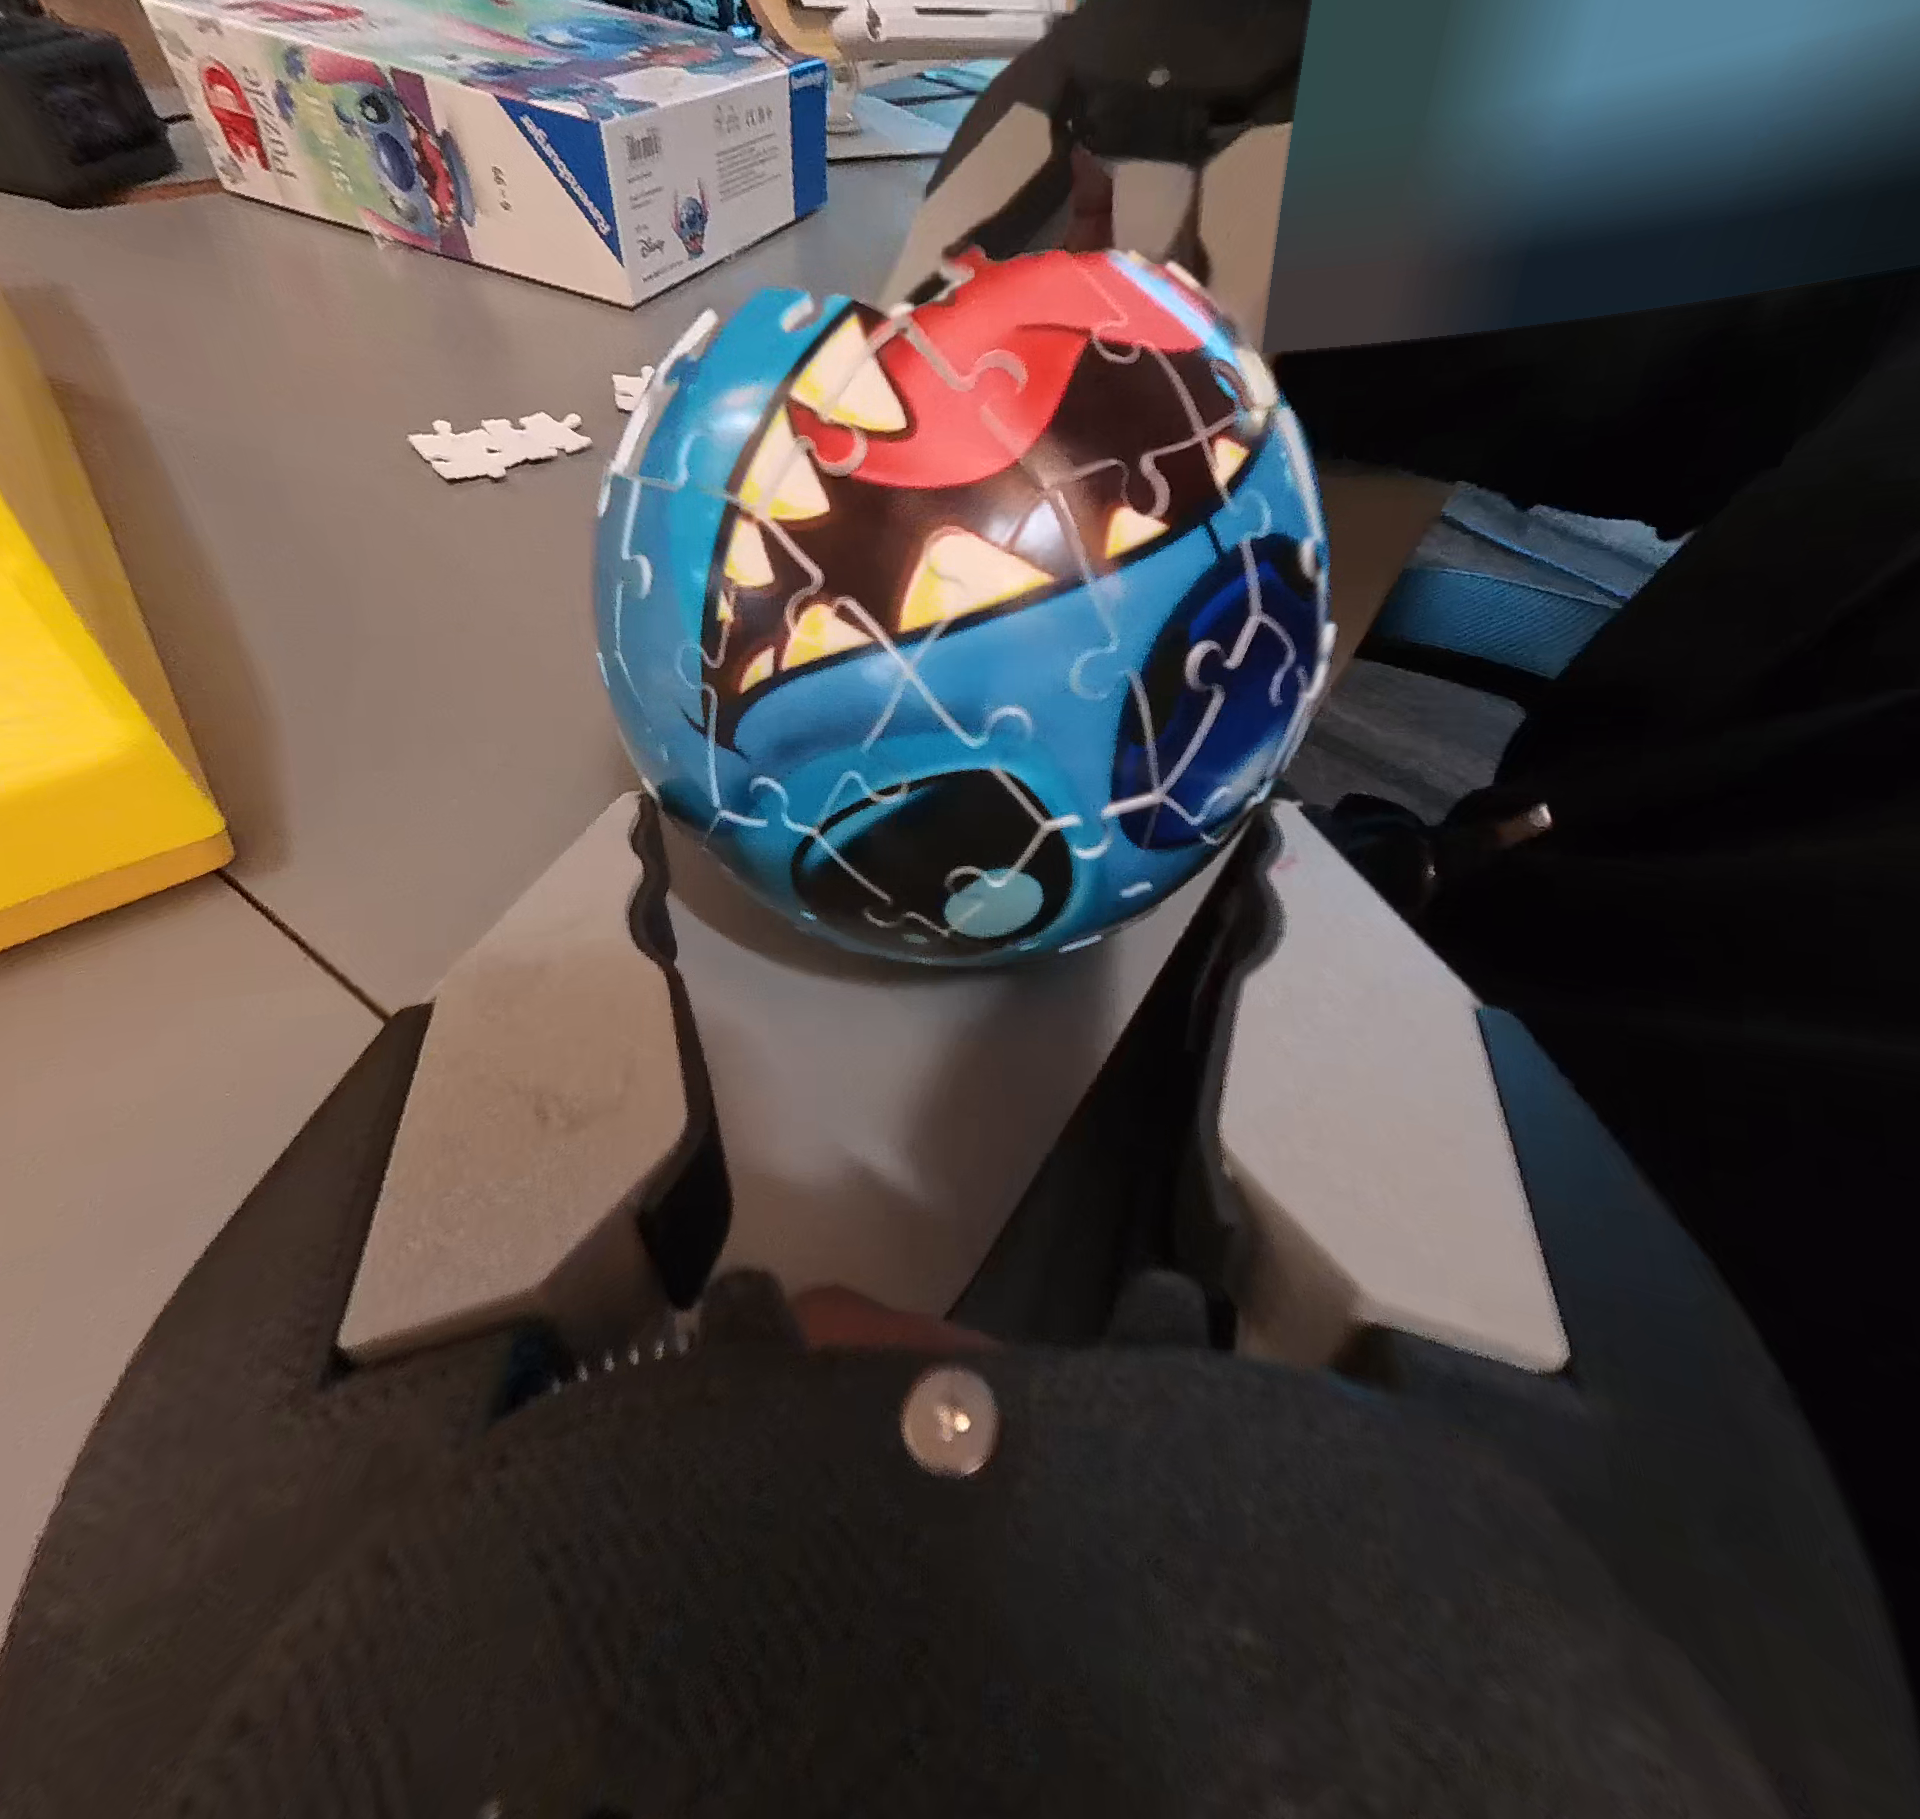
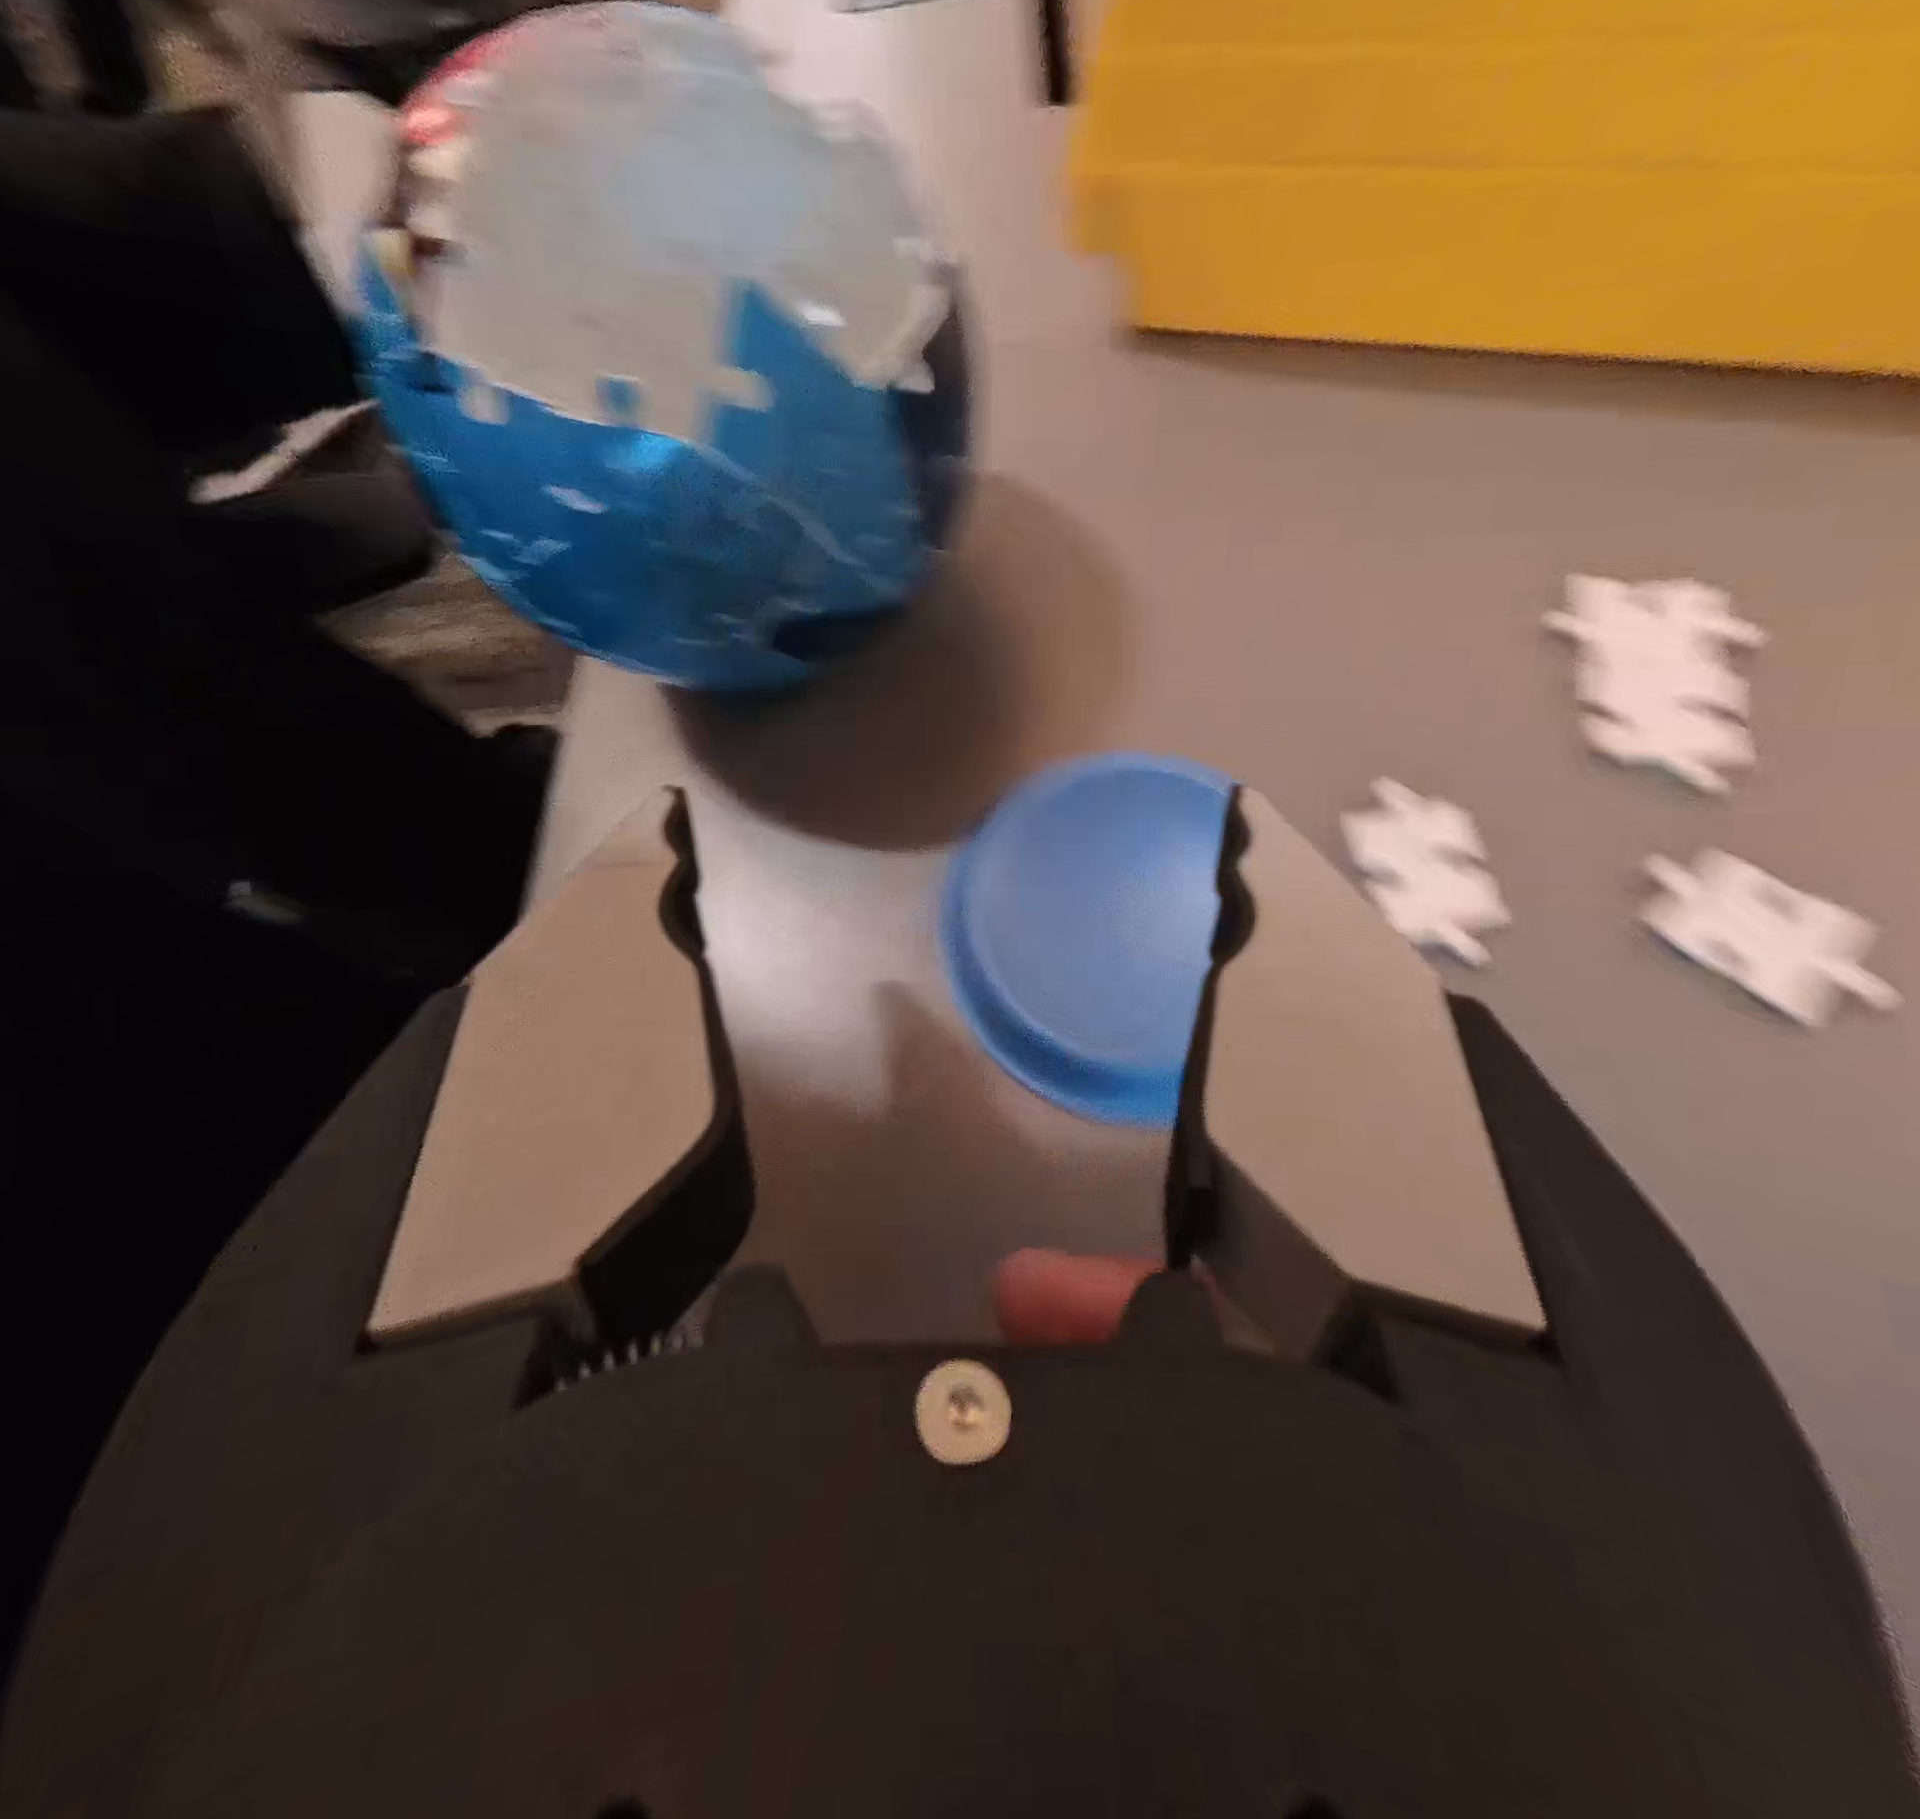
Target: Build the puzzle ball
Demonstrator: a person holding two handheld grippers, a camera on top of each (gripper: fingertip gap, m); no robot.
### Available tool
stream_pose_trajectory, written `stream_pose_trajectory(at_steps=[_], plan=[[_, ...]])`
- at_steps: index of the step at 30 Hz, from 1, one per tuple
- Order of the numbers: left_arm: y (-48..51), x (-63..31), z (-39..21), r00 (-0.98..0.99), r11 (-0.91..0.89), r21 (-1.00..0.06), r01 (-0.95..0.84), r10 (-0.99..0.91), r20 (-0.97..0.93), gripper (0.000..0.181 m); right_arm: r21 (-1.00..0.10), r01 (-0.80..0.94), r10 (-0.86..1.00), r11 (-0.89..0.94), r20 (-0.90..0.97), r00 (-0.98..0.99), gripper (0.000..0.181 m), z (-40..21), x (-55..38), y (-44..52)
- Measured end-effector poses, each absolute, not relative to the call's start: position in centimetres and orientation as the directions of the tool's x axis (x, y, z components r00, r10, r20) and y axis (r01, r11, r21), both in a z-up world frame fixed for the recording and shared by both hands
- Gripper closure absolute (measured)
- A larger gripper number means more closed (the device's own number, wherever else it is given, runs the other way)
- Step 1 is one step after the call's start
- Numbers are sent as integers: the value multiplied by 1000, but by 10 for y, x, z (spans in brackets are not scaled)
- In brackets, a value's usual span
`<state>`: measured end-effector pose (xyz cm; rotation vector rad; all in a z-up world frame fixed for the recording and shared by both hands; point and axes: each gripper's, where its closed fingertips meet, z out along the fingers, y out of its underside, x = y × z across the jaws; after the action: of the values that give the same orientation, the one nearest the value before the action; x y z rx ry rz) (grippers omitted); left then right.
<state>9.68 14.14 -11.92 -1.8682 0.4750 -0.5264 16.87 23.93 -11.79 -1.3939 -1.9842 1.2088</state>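
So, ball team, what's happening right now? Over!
Left tool shut on puzzle ball. Right tool open, empty, over blue disc. Loose white pieces still on table. Nothing blocking.

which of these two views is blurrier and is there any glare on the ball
Right wrist view is blurrier: the ball, loose pieces and blue disc are all smeared. Left wrist view is sharper, ball seams readable, only mild blur on the box behind; soft highlights on the ball's glossy upper left, nothing washed out.
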Motion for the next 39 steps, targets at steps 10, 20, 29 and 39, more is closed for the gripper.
stream_pose_trajectory(at_steps=[10,20,29,39], plan=[[152,104,-117,833,-324,-941,-103,-544,97,73,-840,437,854,320,55,-518,72,-141,131,179],[208,124,-86,810,-262,-944,-201,-586,-9,71,-843,427,893,326,127,-432,69,-116,147,228],[267,145,-95,773,-352,-931,-96,-616,153,71,-843,517,921,147,-74,-382,69,-128,173,285],[262,148,-104,797,-331,-925,-188,-601,53,73,-798,594,879,96,-213,-427,70,-147,181,276]])
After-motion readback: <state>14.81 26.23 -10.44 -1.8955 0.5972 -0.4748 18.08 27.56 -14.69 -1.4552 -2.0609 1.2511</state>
